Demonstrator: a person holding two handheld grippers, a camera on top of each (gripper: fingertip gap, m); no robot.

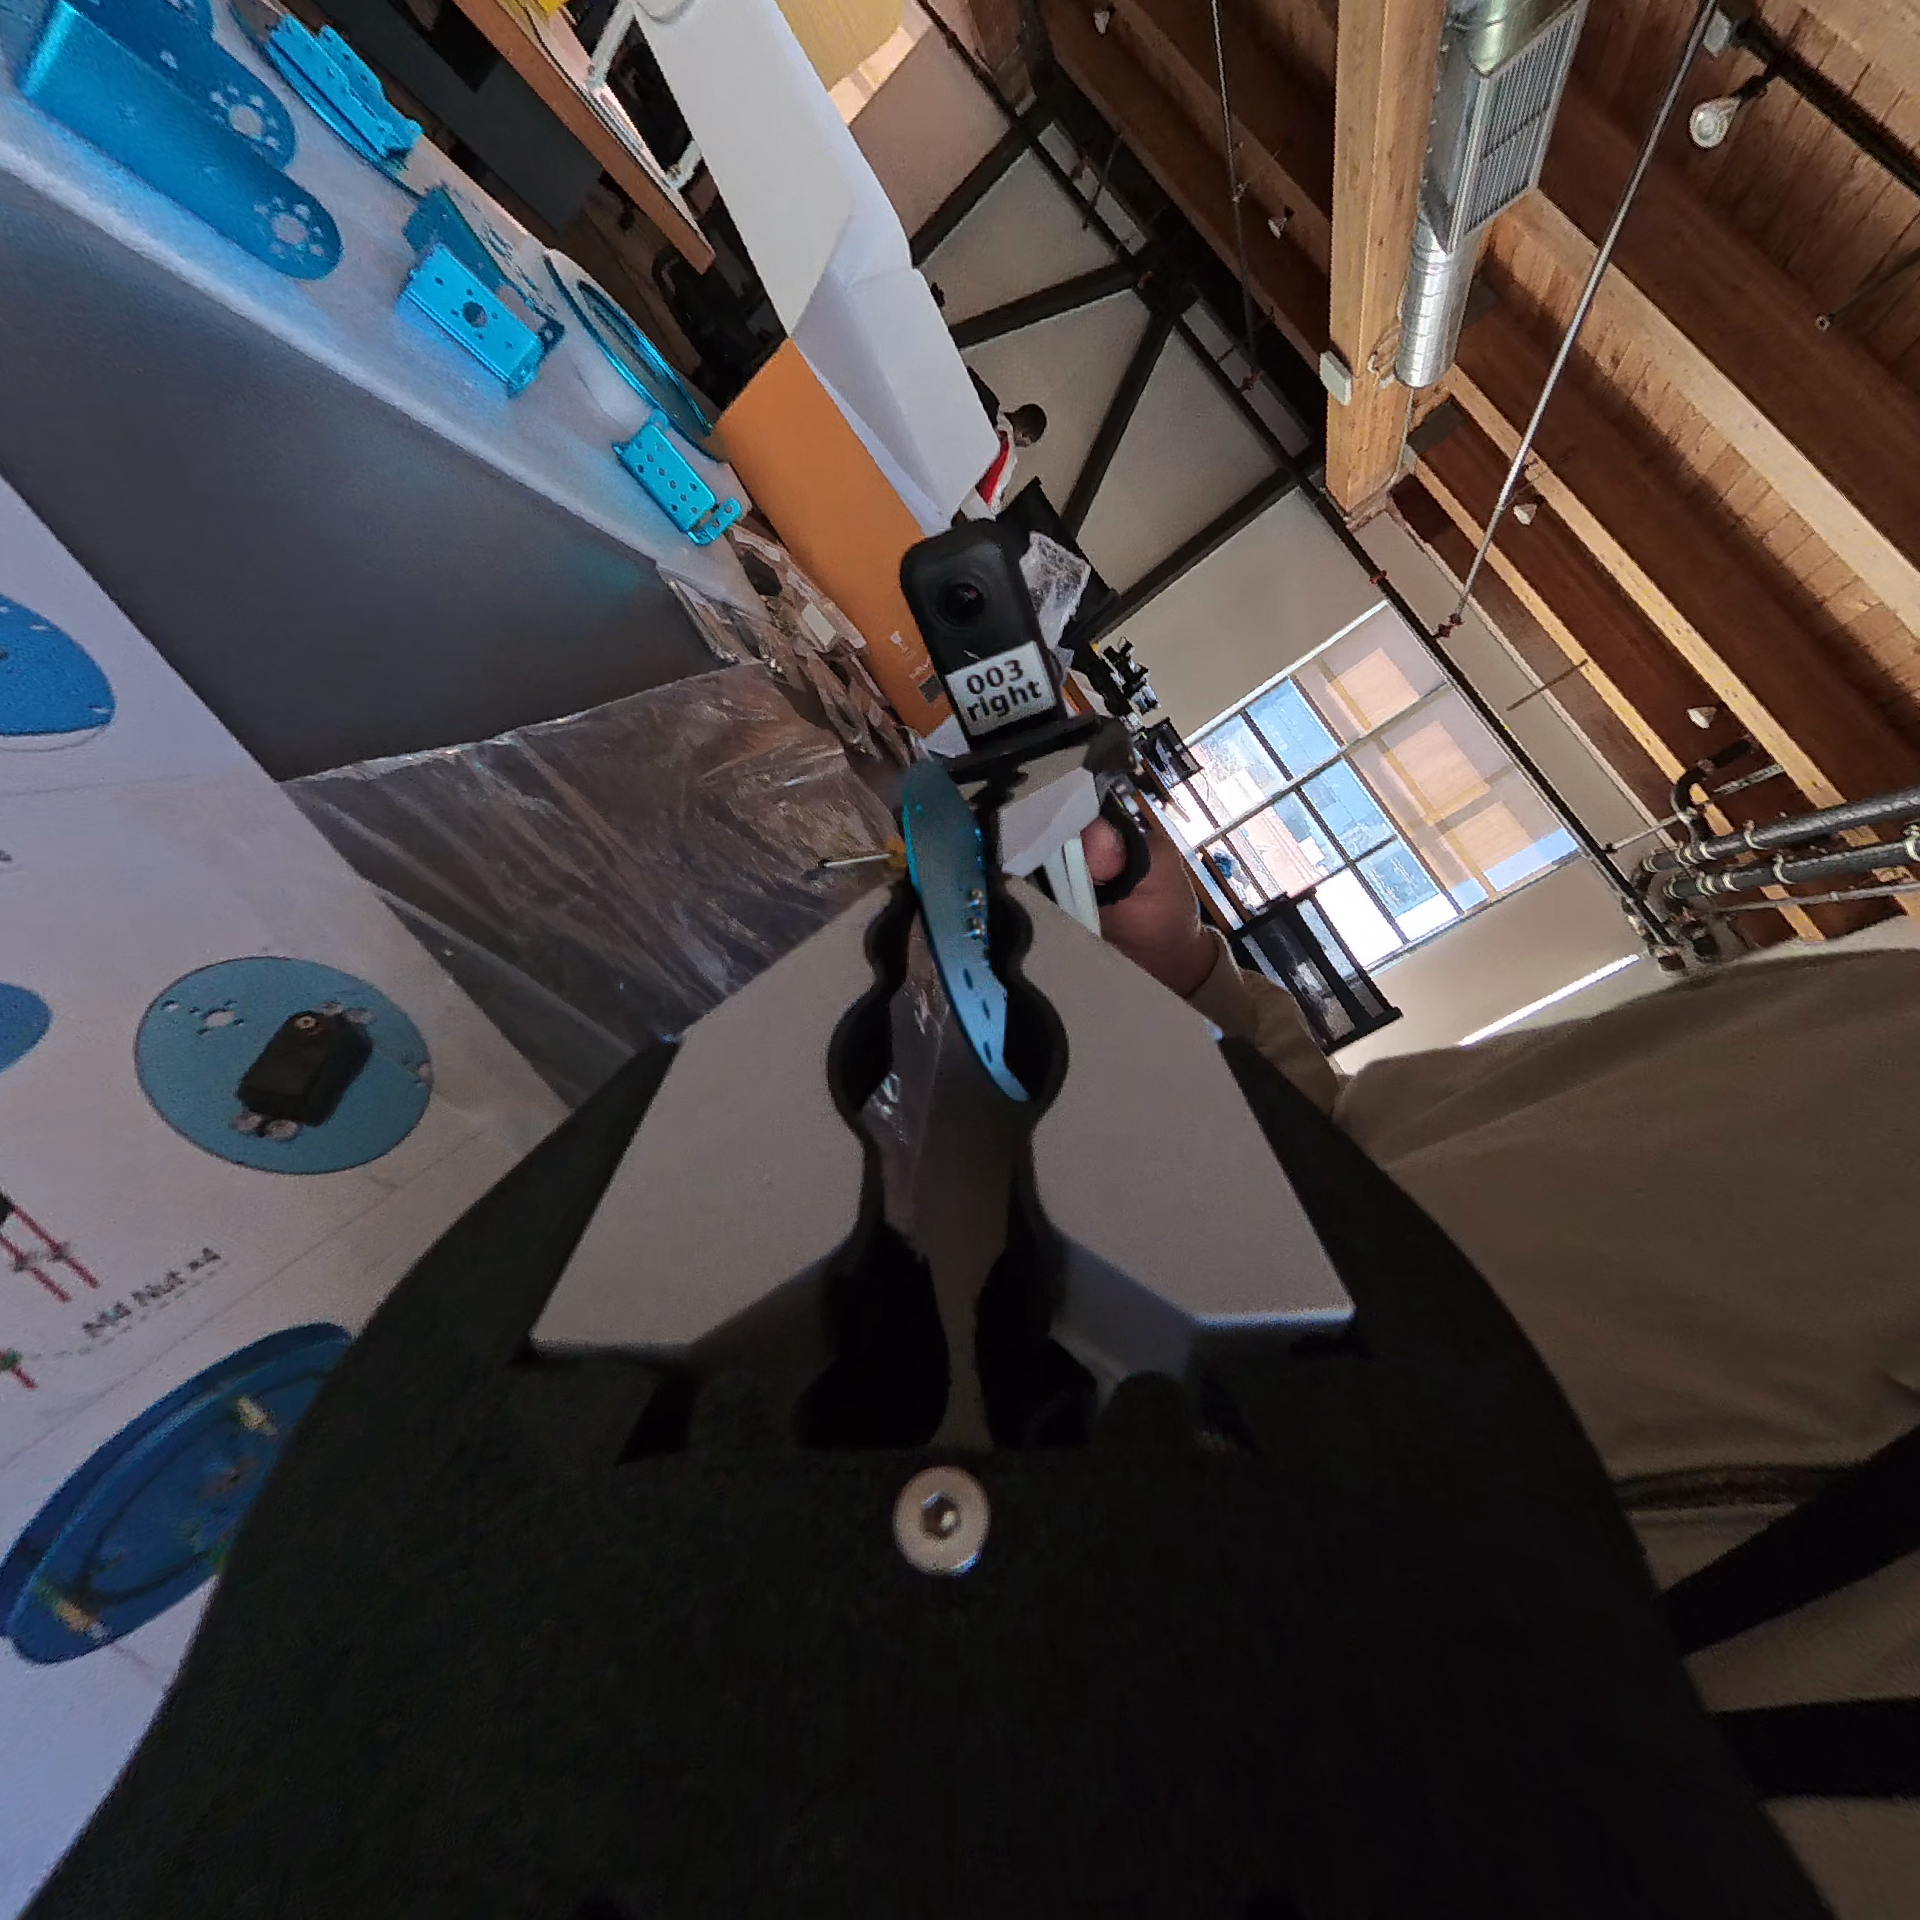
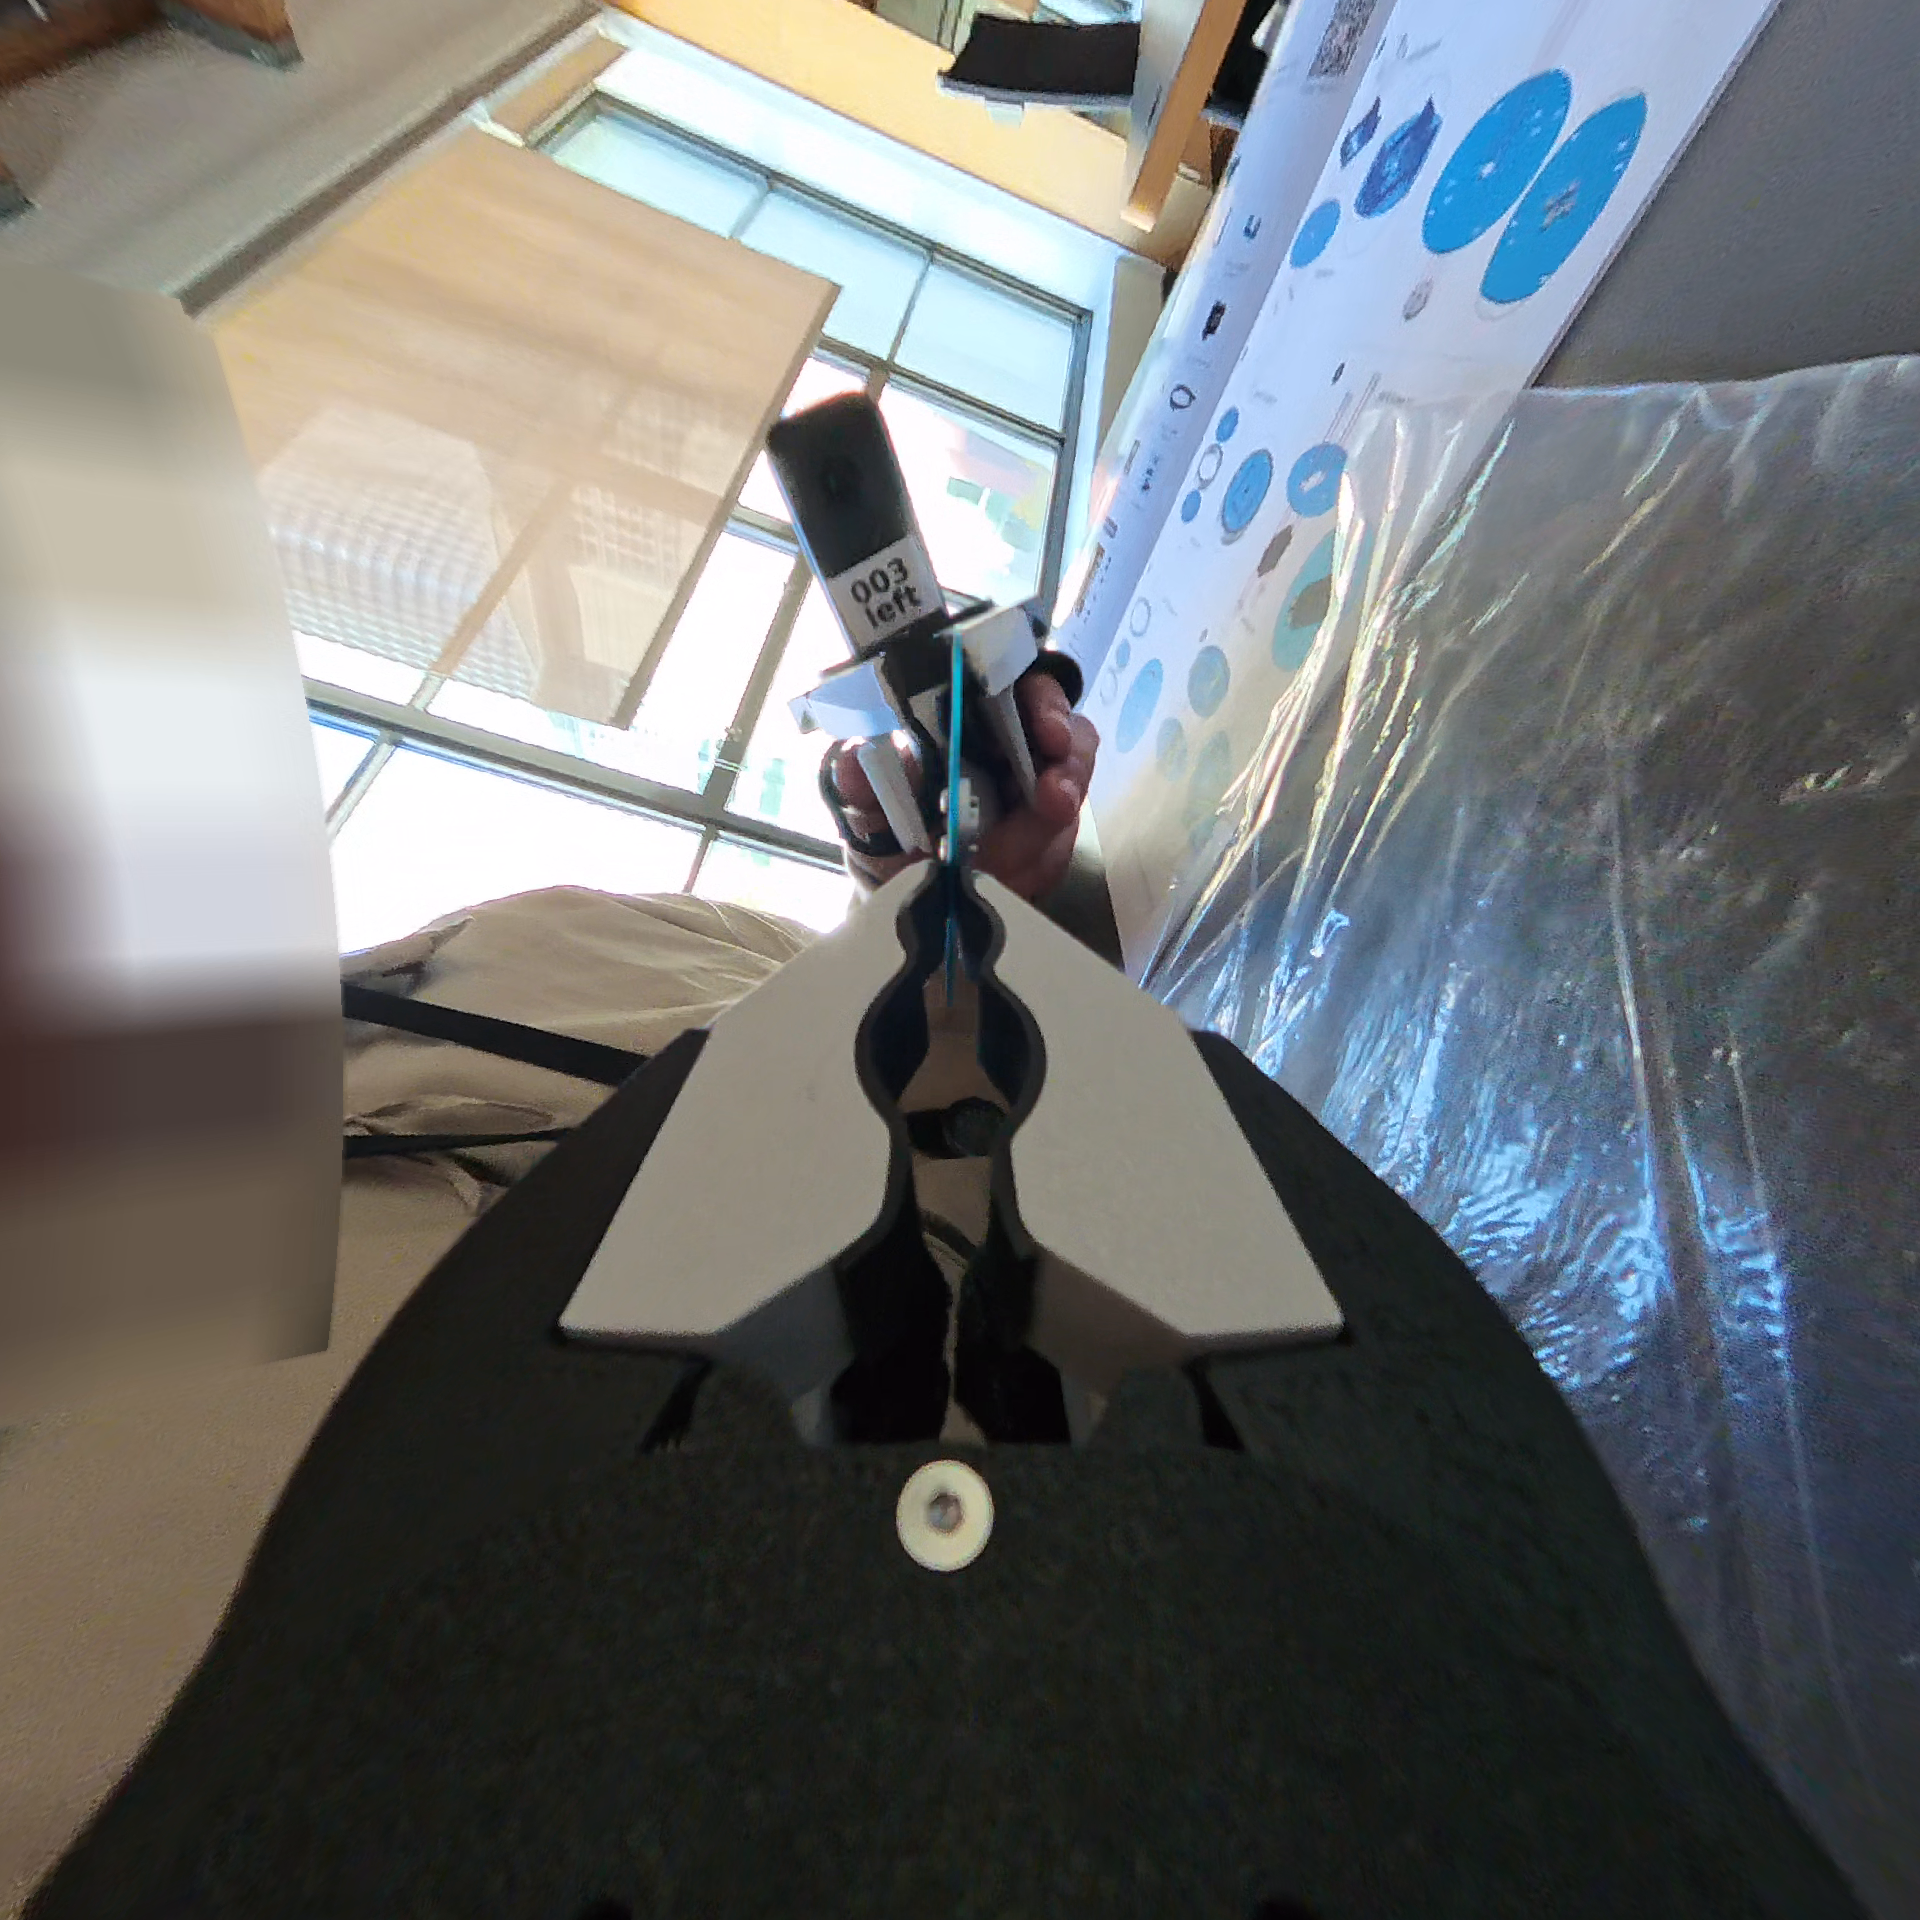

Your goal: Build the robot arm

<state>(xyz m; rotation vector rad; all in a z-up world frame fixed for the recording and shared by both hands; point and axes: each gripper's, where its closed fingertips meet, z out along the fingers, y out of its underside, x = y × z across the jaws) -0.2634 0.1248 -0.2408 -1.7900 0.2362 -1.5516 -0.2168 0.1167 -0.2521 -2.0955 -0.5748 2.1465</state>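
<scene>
The round plate [image 1: 951, 935] stands between both tools, centre frame; metal brackets [image 1: 478, 301] lie on the bench [image 1: 312, 520], upper left.

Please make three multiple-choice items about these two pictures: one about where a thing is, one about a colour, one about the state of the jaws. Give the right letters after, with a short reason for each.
1. Where is the round metal plate?
A. Lying flat on the printed sheet
B. Held in the air between the two grippers
C. Under the plastic film

2. What colour are the loose metal brackets on the white table?
A. Red
B. Blue
C. Yellow

3. How do the jaws of the left gripper stand?
A. Wide open with nothing between them
B. Closed on the plate's edge
C. Out of sight

Answers:
1 B: both wrist views show the plate off the table, with the right gripper facing the left one and pinching the same thin edge.
2 B: they shine bright blue.
3 B: the tips meet around the plate.
</scene>
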